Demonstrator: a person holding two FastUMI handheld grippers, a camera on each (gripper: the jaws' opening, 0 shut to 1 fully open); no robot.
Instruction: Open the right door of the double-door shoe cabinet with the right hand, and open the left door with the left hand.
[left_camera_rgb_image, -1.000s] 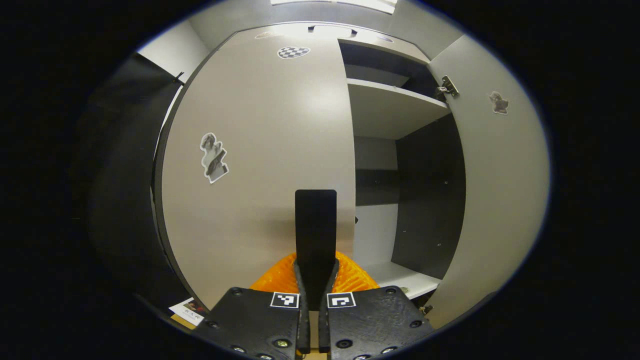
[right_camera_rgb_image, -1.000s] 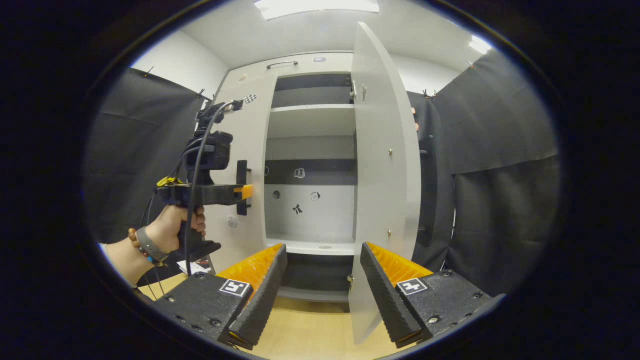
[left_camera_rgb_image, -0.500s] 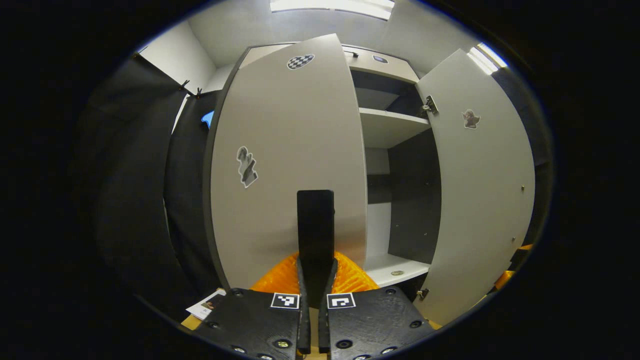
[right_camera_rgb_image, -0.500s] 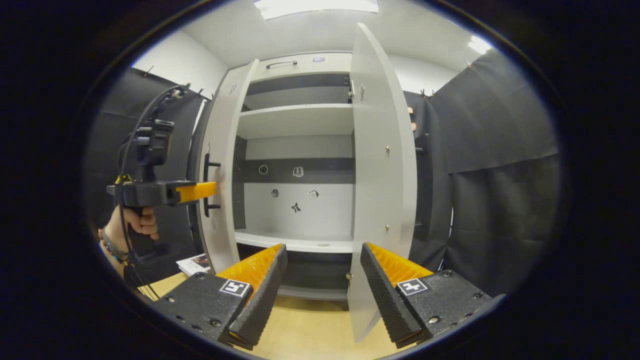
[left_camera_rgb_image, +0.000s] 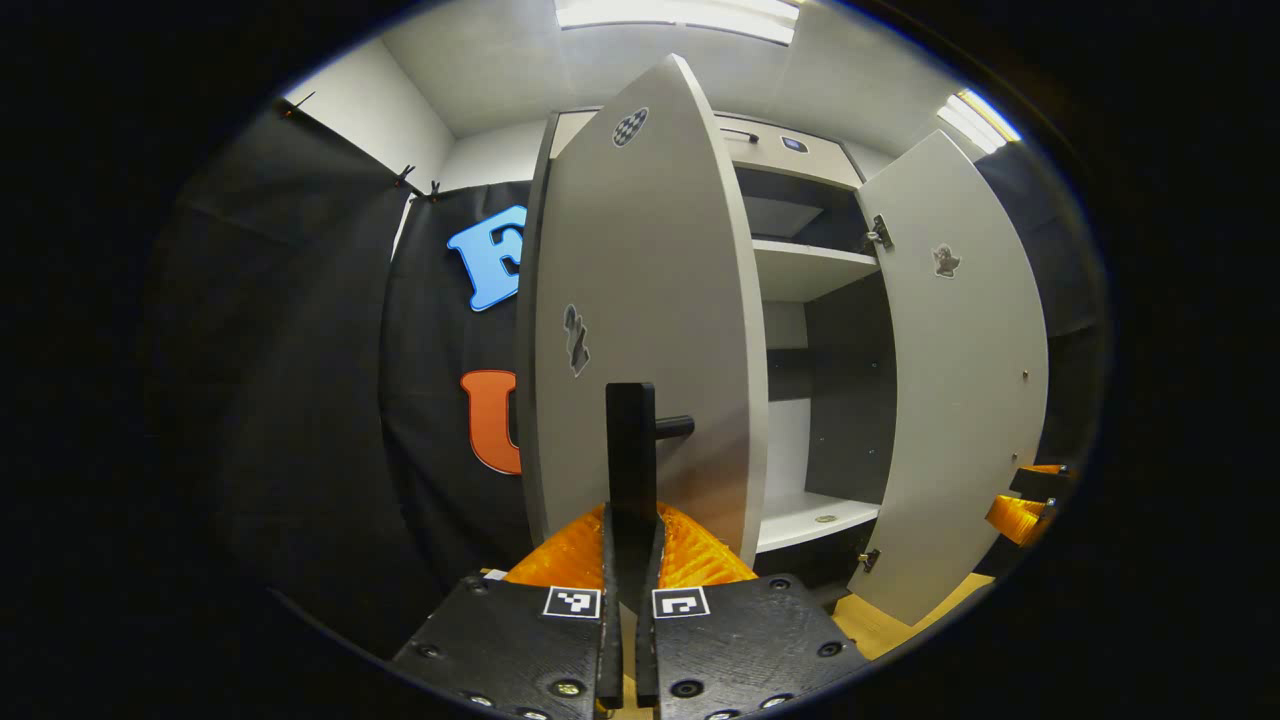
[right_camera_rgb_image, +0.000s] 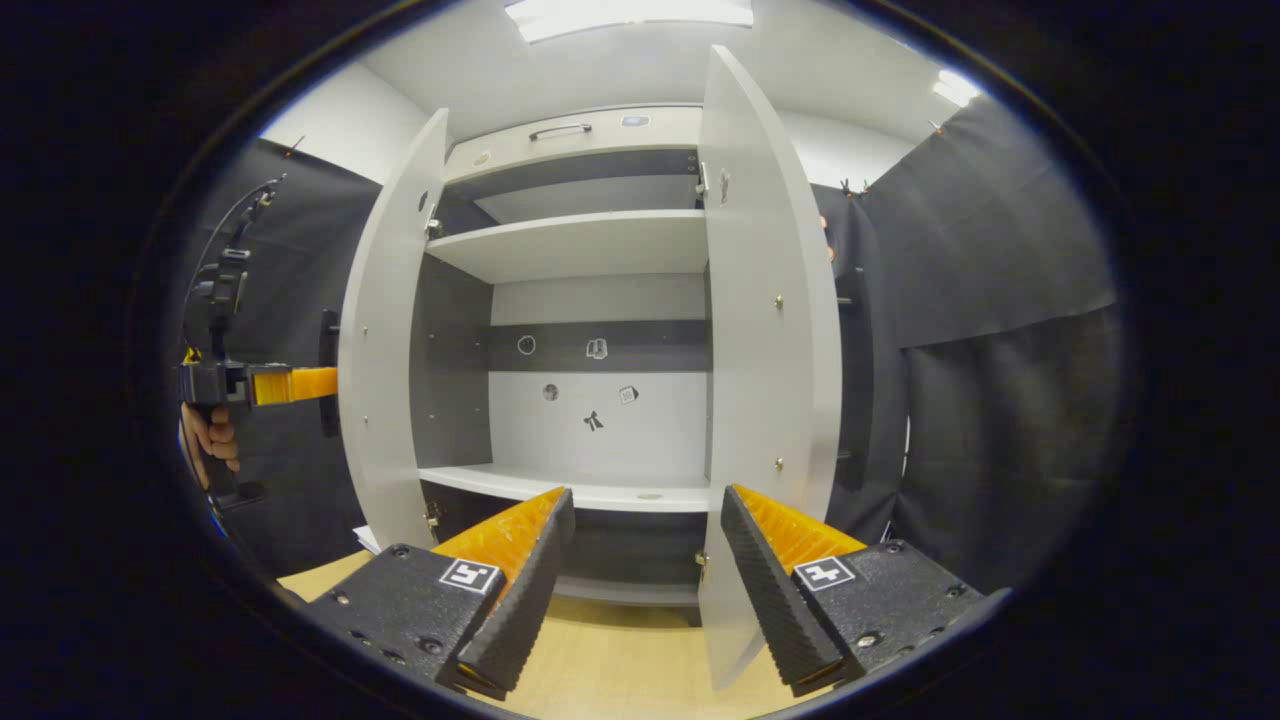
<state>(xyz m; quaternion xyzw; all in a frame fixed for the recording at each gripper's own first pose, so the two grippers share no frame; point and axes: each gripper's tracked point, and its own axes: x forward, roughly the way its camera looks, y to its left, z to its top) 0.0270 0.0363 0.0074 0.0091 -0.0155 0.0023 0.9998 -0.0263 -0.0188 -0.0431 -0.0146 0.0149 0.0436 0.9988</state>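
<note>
Both doors of the shoe cabinet (right_camera_rgb_image: 590, 300) stand swung out. My left tool (left_camera_rgb_image: 628, 545) is pinched together on the black bar handle (left_camera_rgb_image: 630, 450) of the left door (left_camera_rgb_image: 640, 320), both fingers pressing the bar from either side, low on the door's free edge. In the right gripper view the left door (right_camera_rgb_image: 385, 330) shows edge-on at the cabinet's left side, and my left tool (right_camera_rgb_image: 295, 384) sits against its outer face by the handle (right_camera_rgb_image: 327, 372), with my hand (right_camera_rgb_image: 208, 440) on the grip below.

My right tool (right_camera_rgb_image: 645, 560) is spread wide, holding nothing, fingers apart in front of the cabinet's lower shelf (right_camera_rgb_image: 570, 487). Right door (right_camera_rgb_image: 765, 330) hangs open just ahead of the right finger (right_camera_rgb_image: 775, 560), not touching as far as I can tell. In the left gripper view the right door (left_camera_rgb_image: 965, 370) is open at the cabinet's right side, and my right tool (left_camera_rgb_image: 1025, 505) peeks past the door's far edge.

Upper shelf (right_camera_rgb_image: 580, 245) spans the cabinet near its top. Small stickers (right_camera_rgb_image: 597, 347) on the back panel. Checkered sticker (left_camera_rgb_image: 629, 126) near the top of the left door's outer face. Wooden floor (right_camera_rgb_image: 620, 660) under the cabinet front.
</note>
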